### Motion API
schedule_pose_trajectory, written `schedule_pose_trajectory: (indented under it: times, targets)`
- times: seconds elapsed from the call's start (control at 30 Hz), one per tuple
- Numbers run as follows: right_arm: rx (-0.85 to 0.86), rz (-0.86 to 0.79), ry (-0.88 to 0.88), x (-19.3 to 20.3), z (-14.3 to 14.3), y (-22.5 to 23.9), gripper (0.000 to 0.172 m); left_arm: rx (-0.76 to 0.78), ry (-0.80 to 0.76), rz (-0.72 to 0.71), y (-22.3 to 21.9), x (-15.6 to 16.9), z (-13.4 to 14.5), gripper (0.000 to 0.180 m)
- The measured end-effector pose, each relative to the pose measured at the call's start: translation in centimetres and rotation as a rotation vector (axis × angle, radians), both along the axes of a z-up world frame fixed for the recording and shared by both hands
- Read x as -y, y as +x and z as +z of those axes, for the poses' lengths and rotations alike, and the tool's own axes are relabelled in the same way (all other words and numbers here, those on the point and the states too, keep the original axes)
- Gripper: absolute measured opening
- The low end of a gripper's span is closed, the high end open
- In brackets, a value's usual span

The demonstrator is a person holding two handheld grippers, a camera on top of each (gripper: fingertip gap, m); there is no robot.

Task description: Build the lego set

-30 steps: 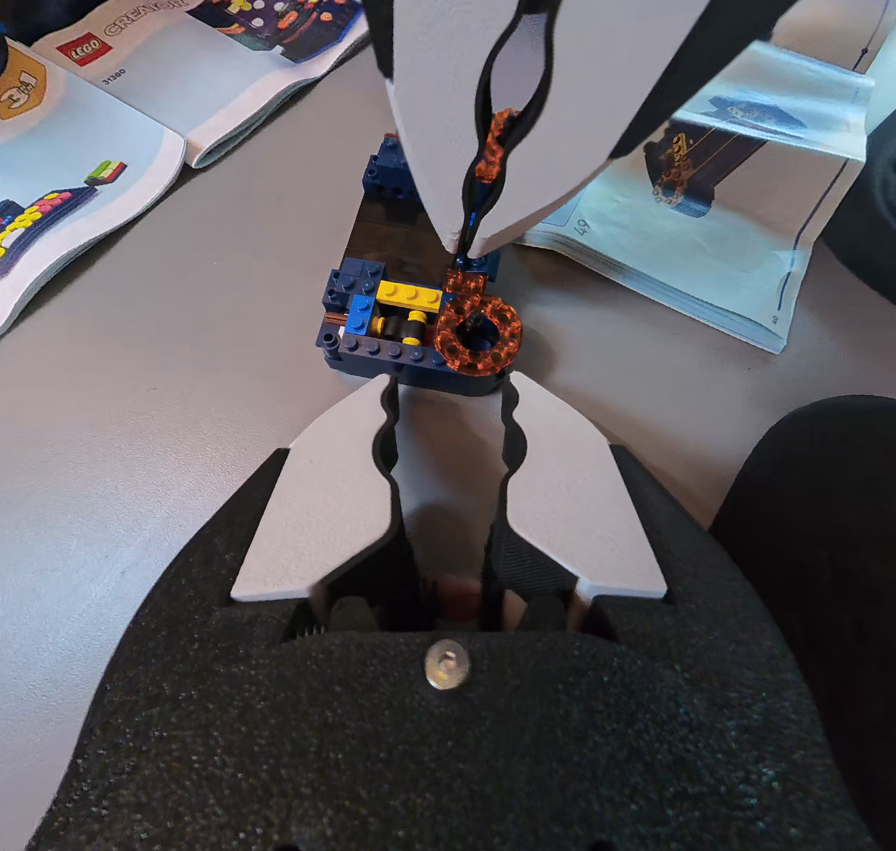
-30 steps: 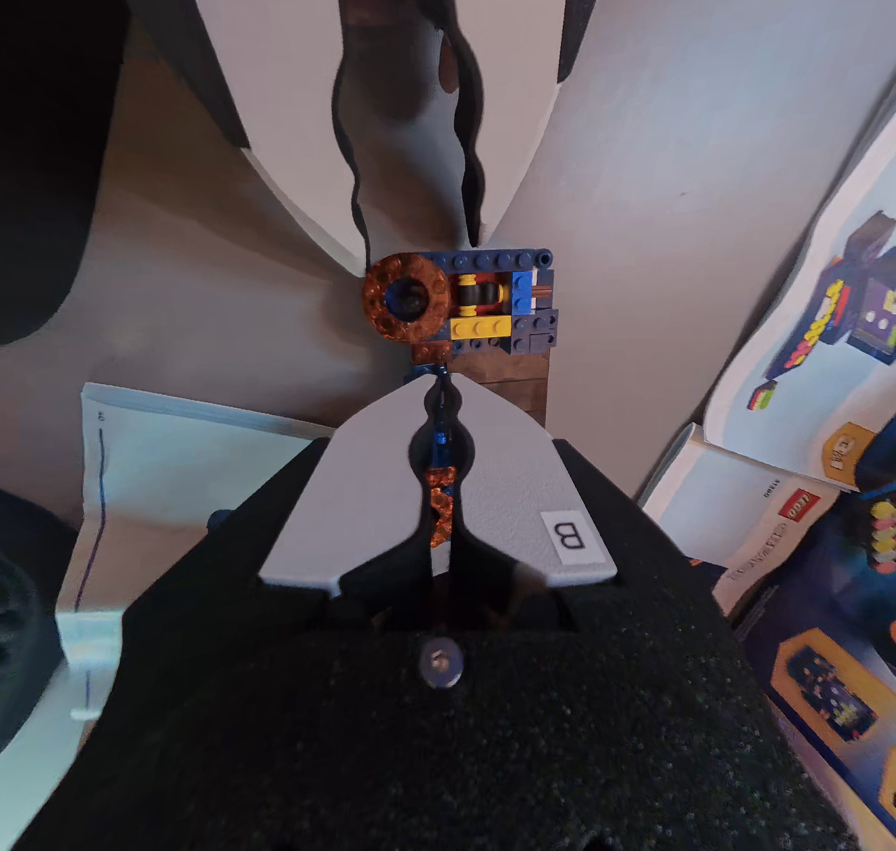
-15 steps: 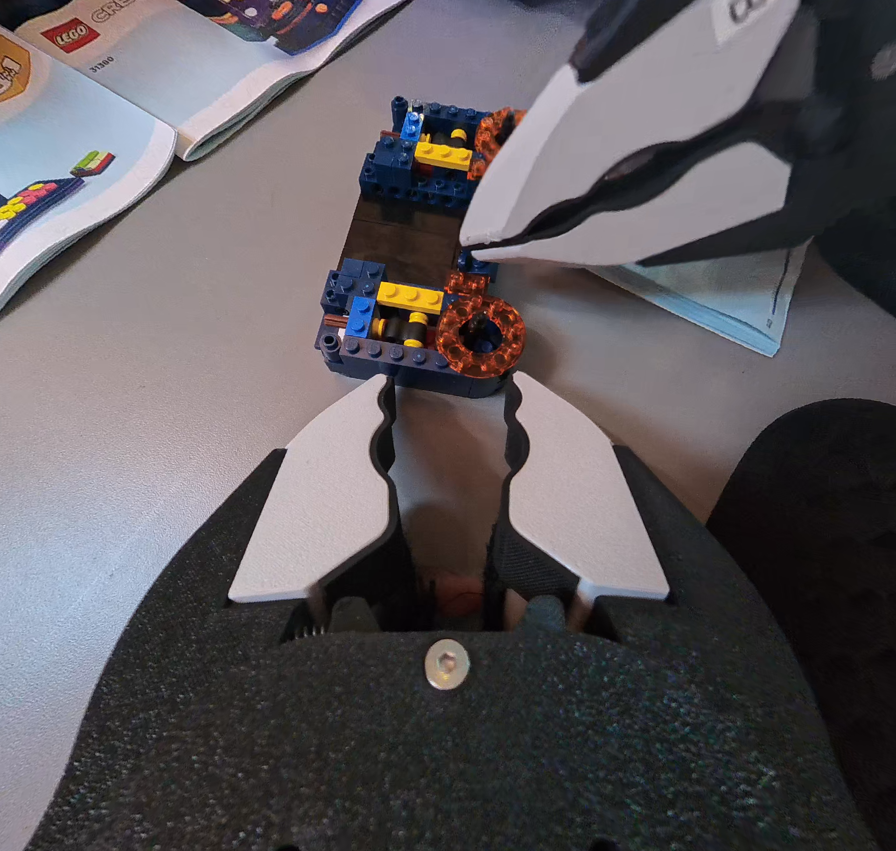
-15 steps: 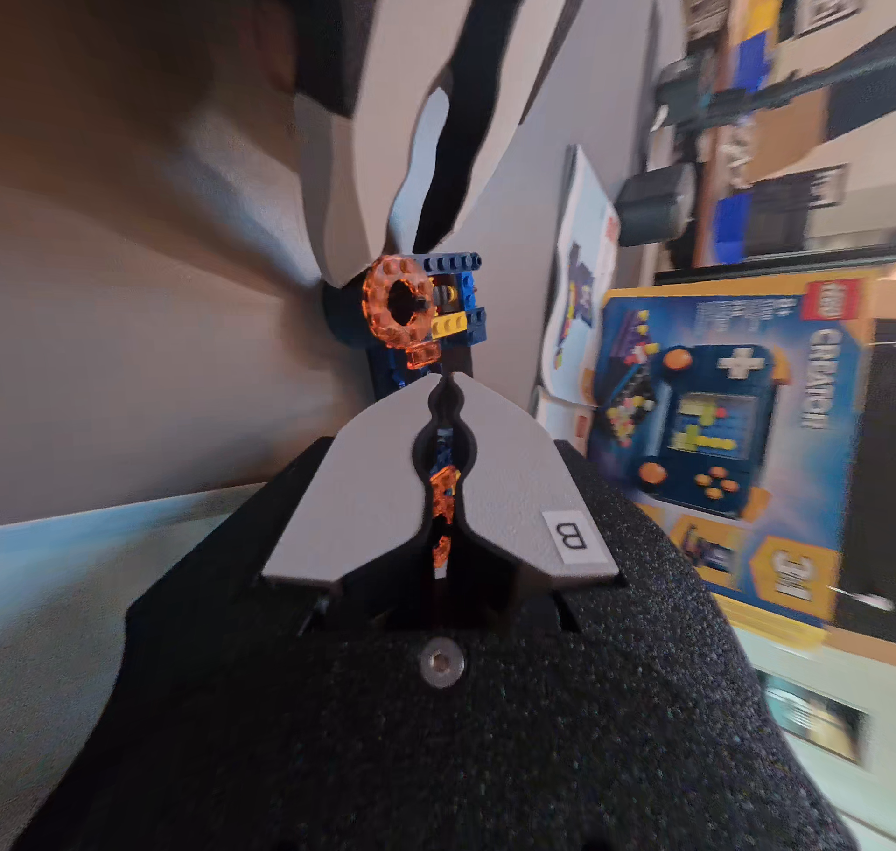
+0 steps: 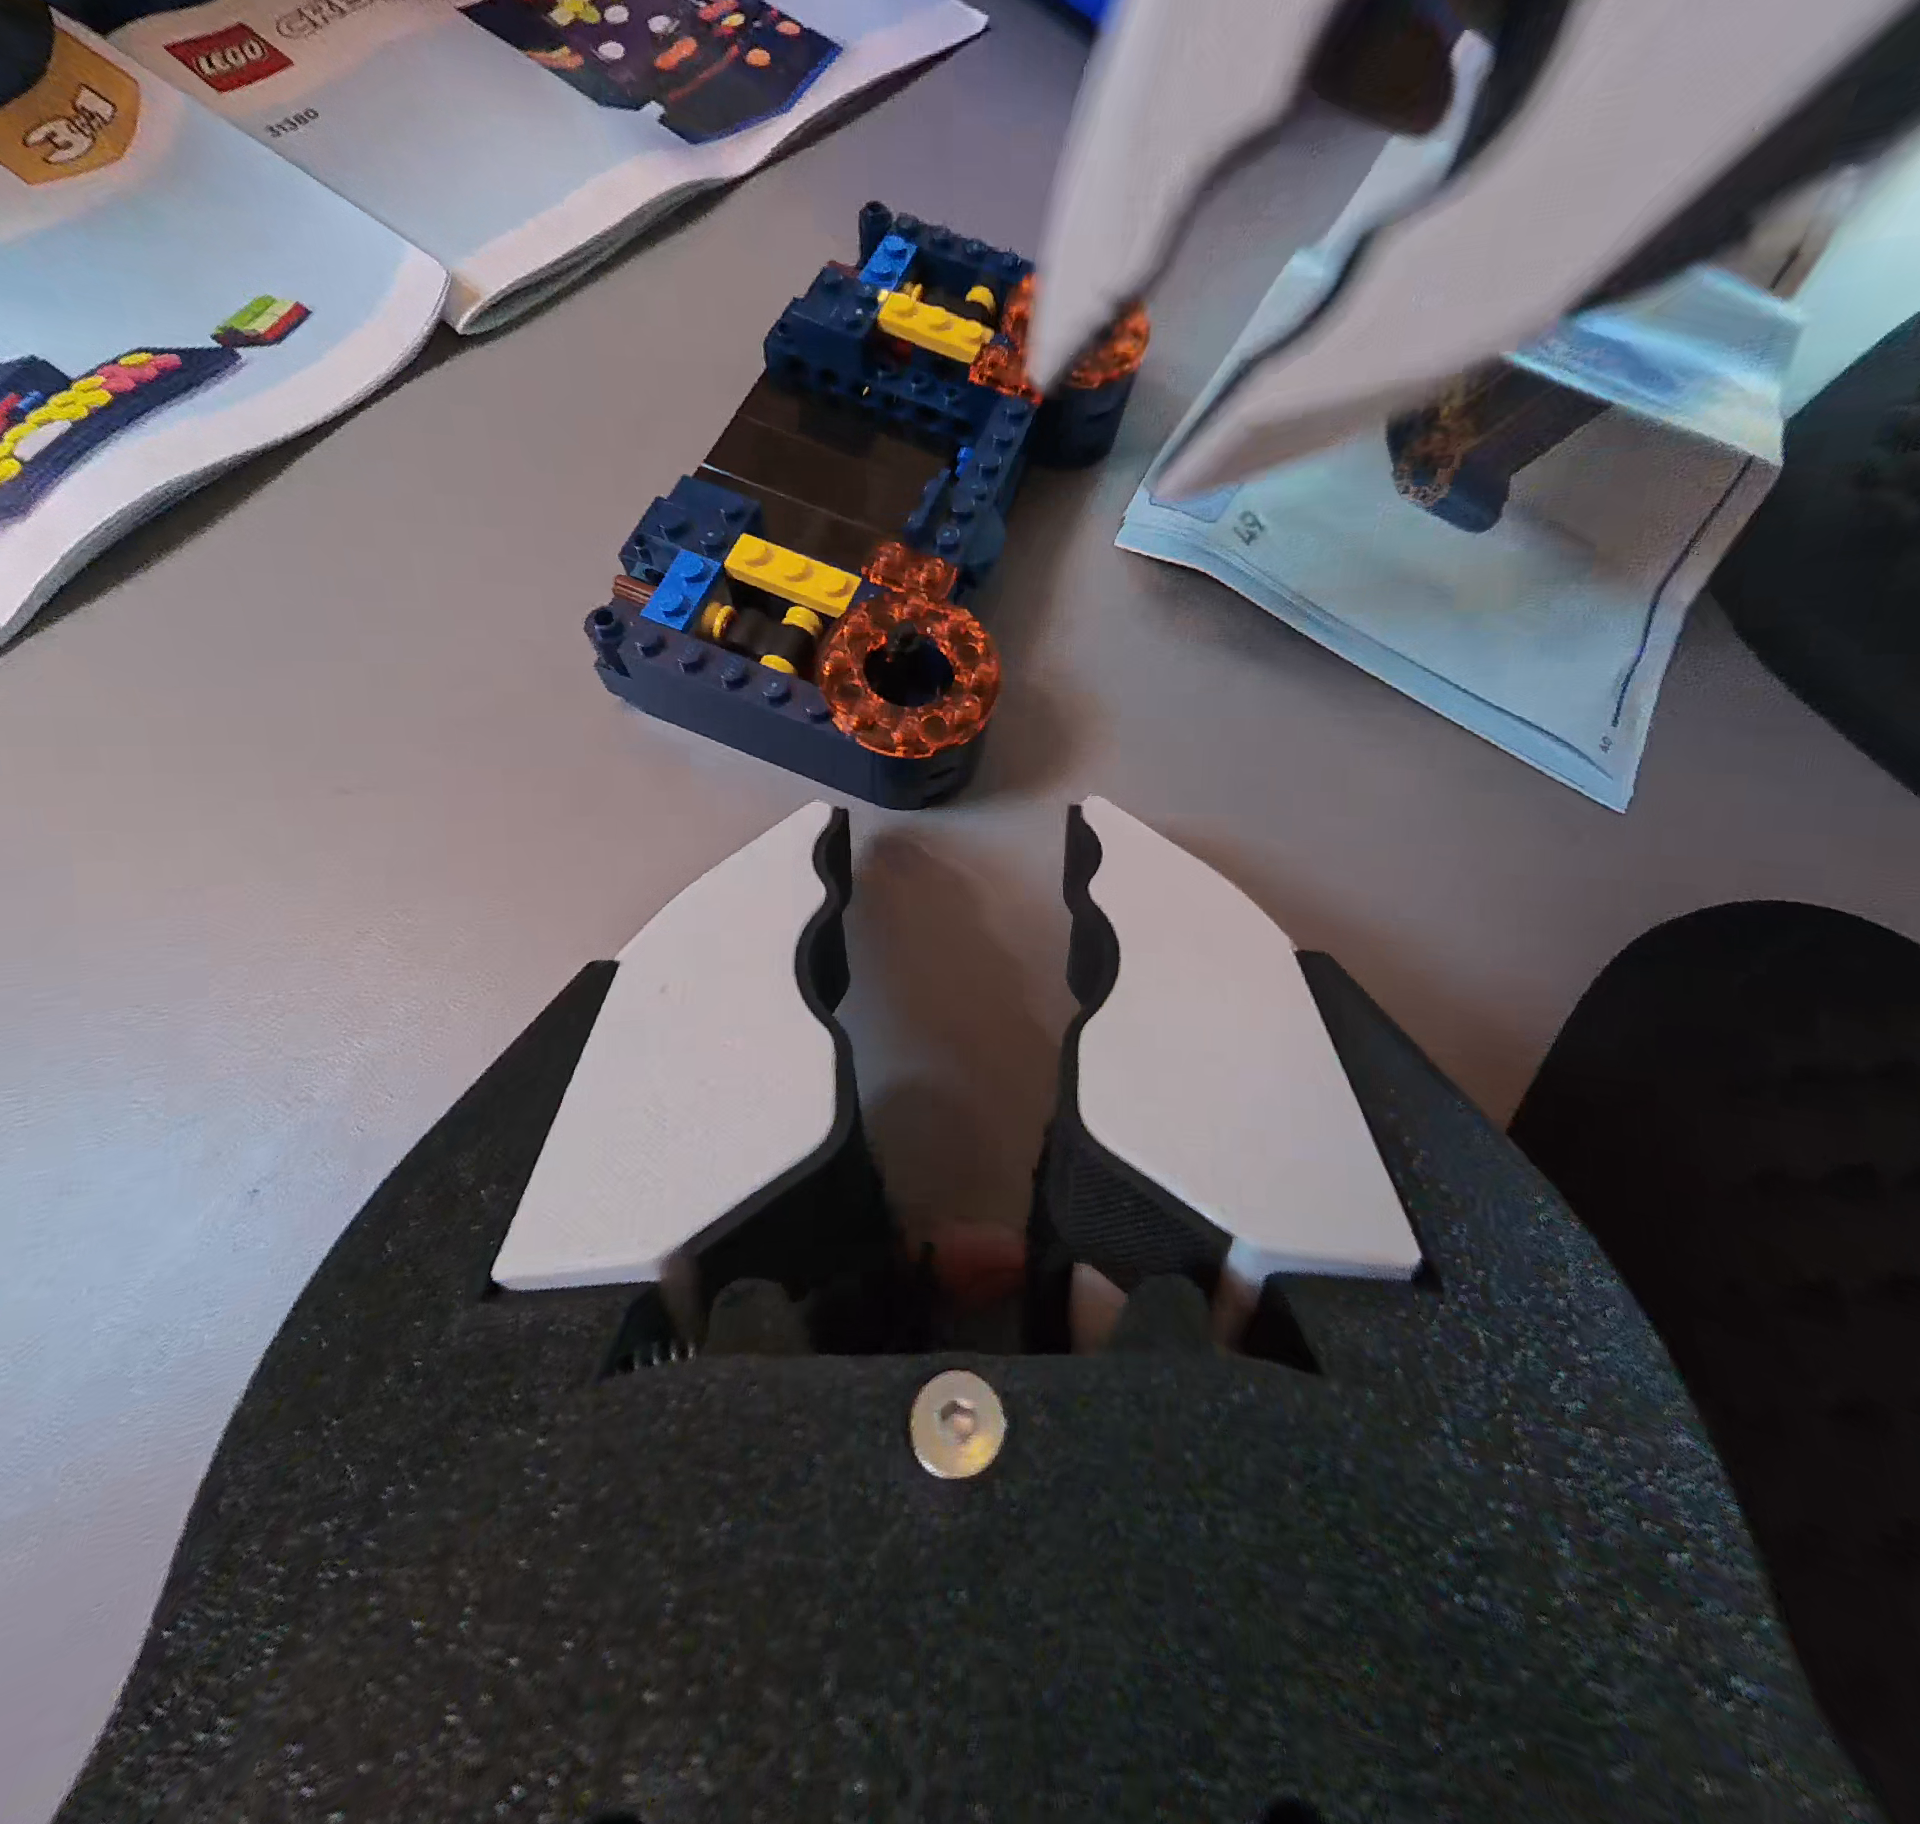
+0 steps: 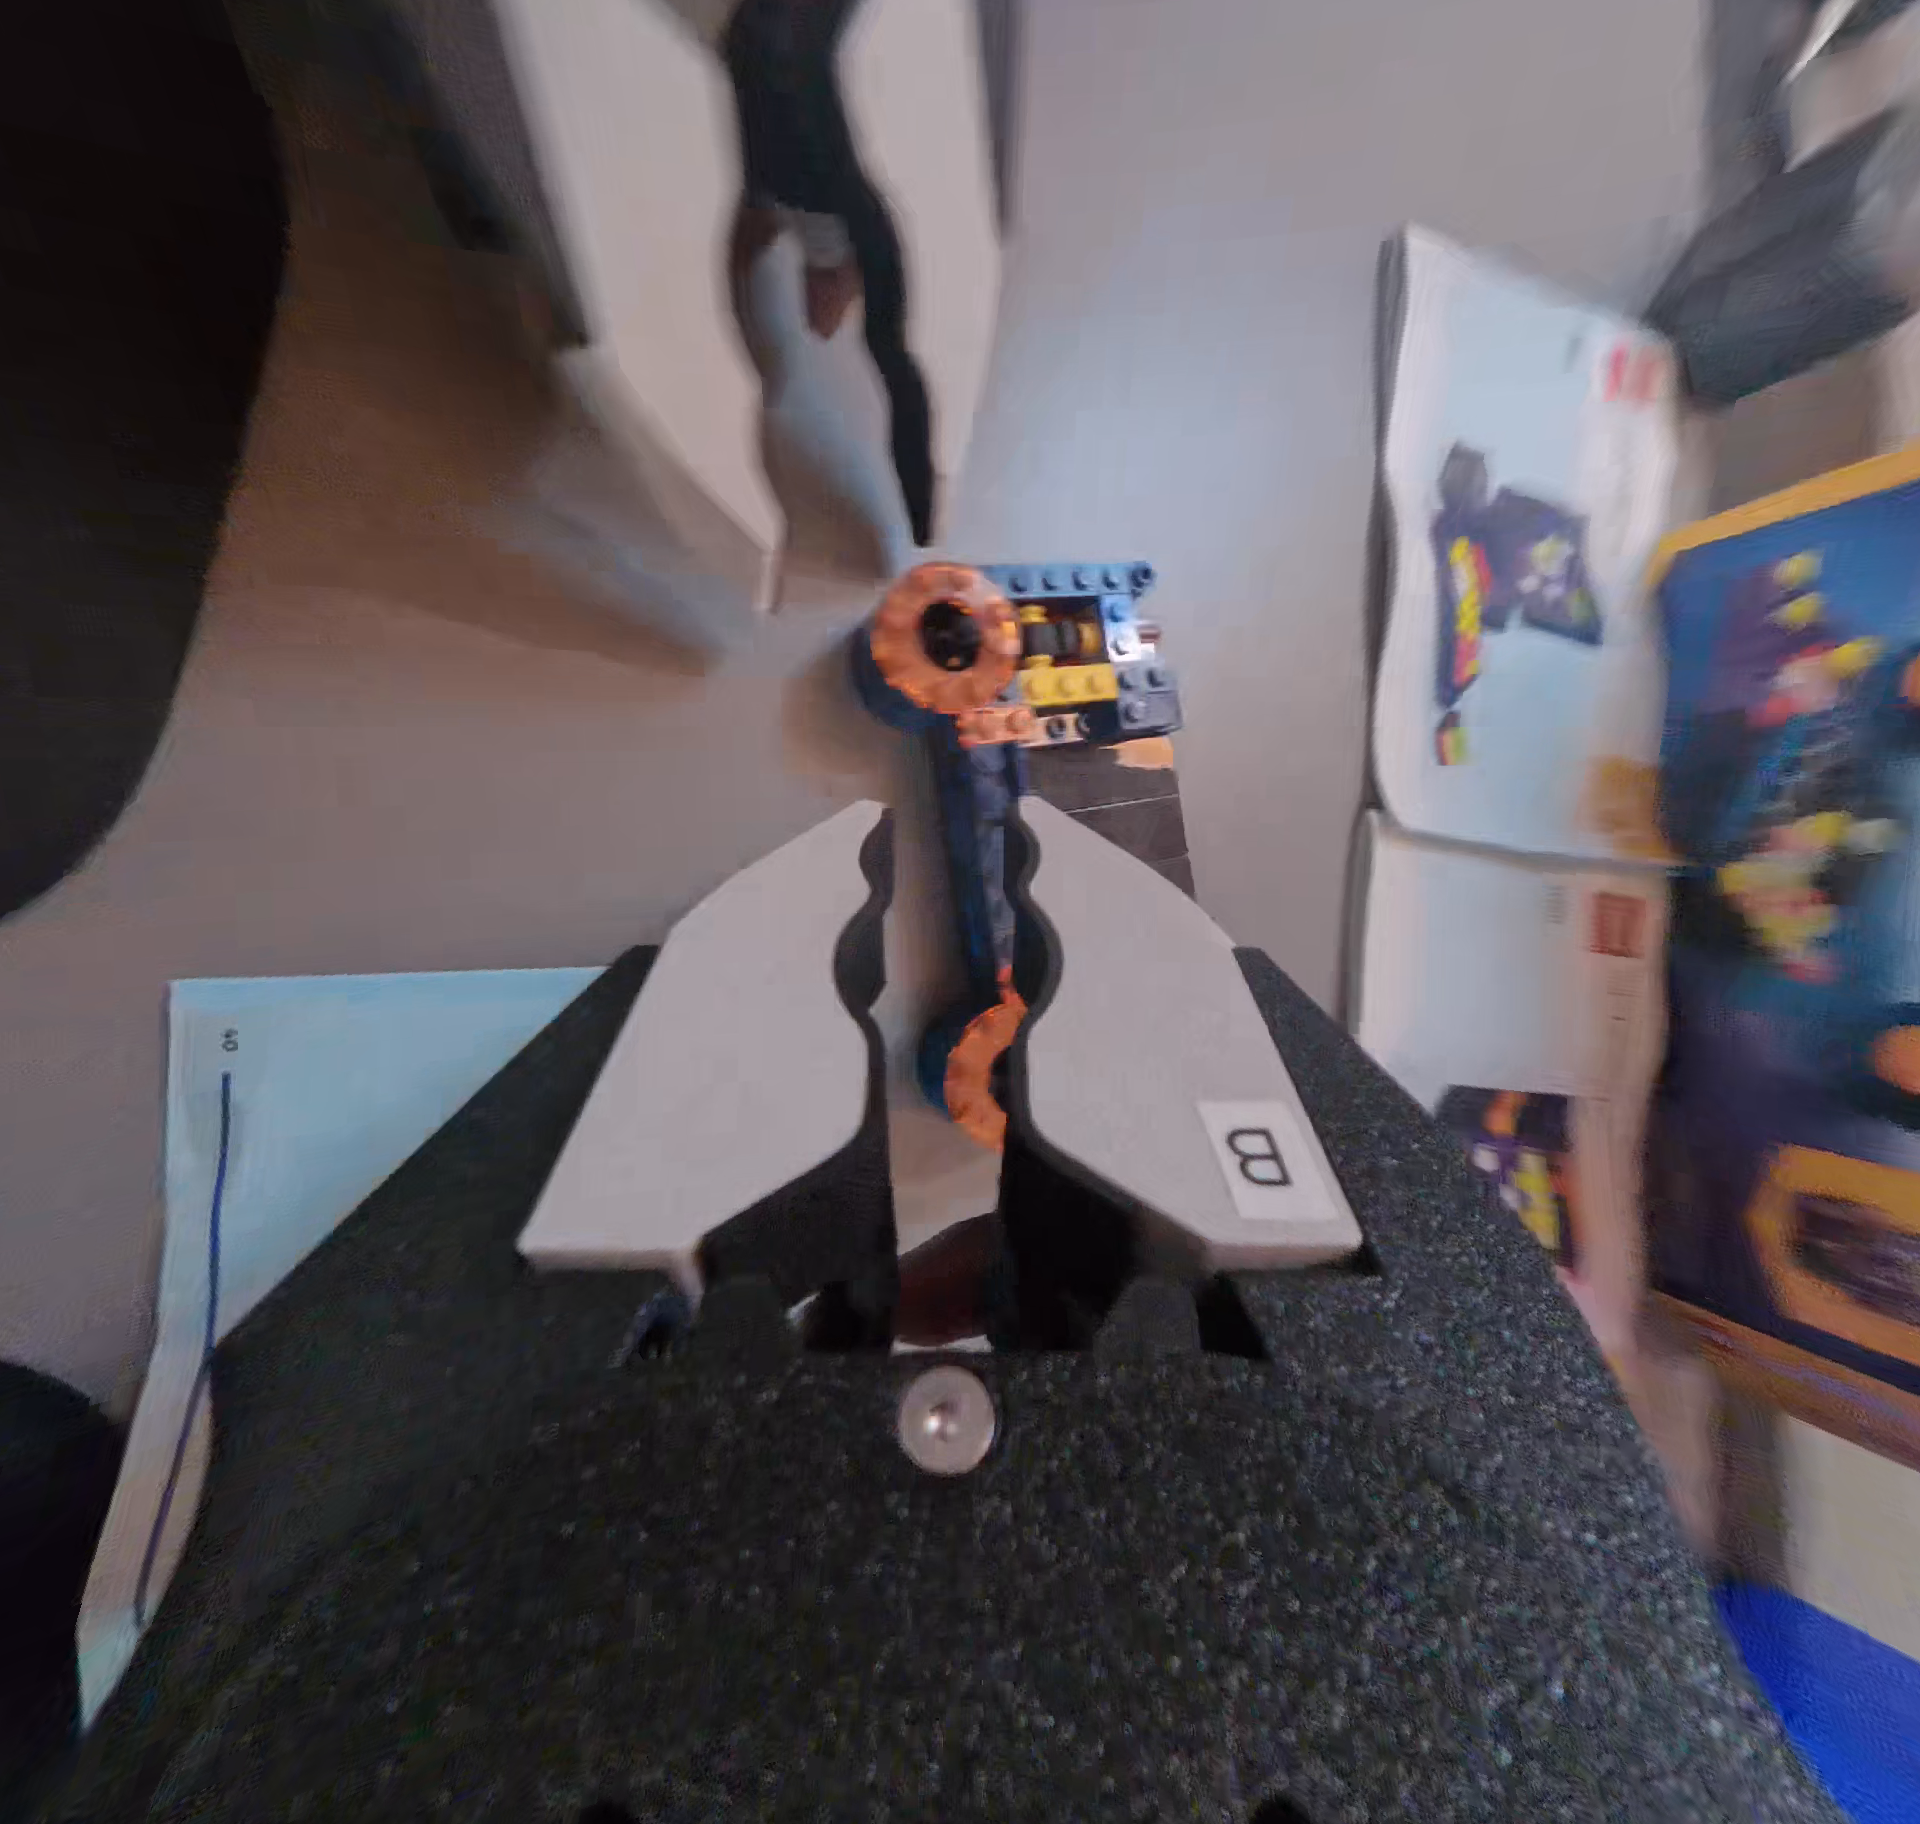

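Observation:
A dark blue brick model (image 5: 831,517) with yellow and blue bricks lies flat on the grey table (image 5: 312,787). It has a clear orange ring (image 5: 909,678) at its near end and another (image 5: 1091,346) at its far end. My left gripper (image 5: 956,818) is open and holds nothing, its tips just short of the model's near end. My right gripper (image 5: 1107,429) hangs open over the far end. In the right wrist view the right gripper (image 6: 951,813) straddles the model's dark blue side wall (image 6: 982,870), with a gap beside the left pad. The model (image 6: 1101,652) lies ahead of it.
Two instruction booklets (image 5: 561,81) (image 5: 156,351) lie at the back left. An open booklet (image 5: 1455,548) lies right of the model. A printed blue box (image 6: 1787,839) stands at the right in the right wrist view. A dark rounded shape (image 5: 1766,1203) fills the lower right. Left tips to right tips: about 7 centimeters.
My right gripper was shut on the model's side wall and orange part; its jaws have now opened and let go. My left gripper has drawn back a little from the model.

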State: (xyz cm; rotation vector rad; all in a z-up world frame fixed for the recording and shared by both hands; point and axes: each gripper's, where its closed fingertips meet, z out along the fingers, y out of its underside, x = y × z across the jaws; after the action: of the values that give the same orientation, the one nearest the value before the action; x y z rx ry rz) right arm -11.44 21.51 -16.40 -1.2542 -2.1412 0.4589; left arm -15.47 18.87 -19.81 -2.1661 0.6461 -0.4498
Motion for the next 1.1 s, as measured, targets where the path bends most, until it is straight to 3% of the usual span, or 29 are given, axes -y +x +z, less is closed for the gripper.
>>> schedule_pose_trajectory:
  times: [0.07, 0.17, 0.4, 0.67, 0.77, 1.1]
  targets:
    - [0.091, 0.038, -0.202, -1.0, -0.1, -0.7, 0.015, -0.018, -0.008, -0.007, 0.1, 0.1, -0.3, 0.039]
    - [0.264, 0.068, -0.317, -2.0, -1.3, -1.1, 0.015, -0.059, -0.008, -0.034, 0.4, 0.3, -0.6, 0.038]
    - [0.273, 0.182, -0.207, -1.2, -2.5, -1.6, 0.011, -0.080, -0.014, -0.041, 0.4, 0.4, -0.9, 0.039]
    - [0.278, 0.178, -0.157, -1.1, -2.2, -2.0, 0.019, -0.083, -0.012, -0.035, 0.4, 0.3, -0.9, 0.037]
    - [0.304, 0.183, -0.135, -1.0, -2.4, -2.3, 0.011, -0.083, -0.013, -0.035, 0.4, 0.3, -0.9, 0.037]
    - [0.347, 0.144, -0.083, -1.2, -2.7, -2.2, 0.011, -0.094, -0.019, -0.030, 0.3, 0.3, -1.0, 0.037]
